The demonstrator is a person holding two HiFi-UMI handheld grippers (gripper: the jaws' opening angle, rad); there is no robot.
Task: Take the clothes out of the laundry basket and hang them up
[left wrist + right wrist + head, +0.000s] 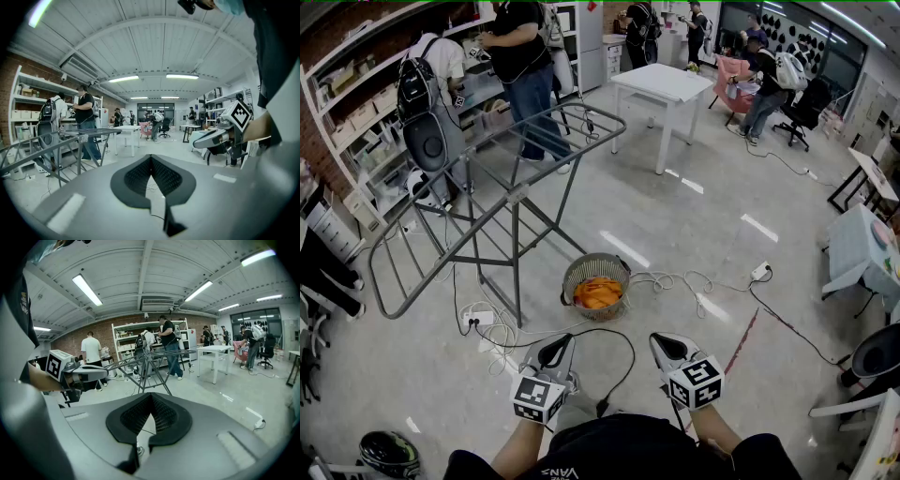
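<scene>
A round wire laundry basket (596, 265) stands on the floor with orange clothes (598, 292) inside. Left of it and behind spreads a grey folding drying rack (514, 159), bare of clothes; the same drying rack (70, 137) shows in the left gripper view, and the drying rack (150, 363) also shows in the right gripper view. My left gripper (555, 352) and right gripper (667, 346) hover side by side near my body, short of the basket, both shut and empty. The left gripper (151, 160) has its tips meeting. The right gripper (151, 399) likewise.
Cables and a power strip (478, 319) trail over the floor between me and the basket. A white table (661, 86) stands behind. People (525, 56) work at shelves (356, 103) on the left and at desks far back. A helmet (389, 452) lies at bottom left.
</scene>
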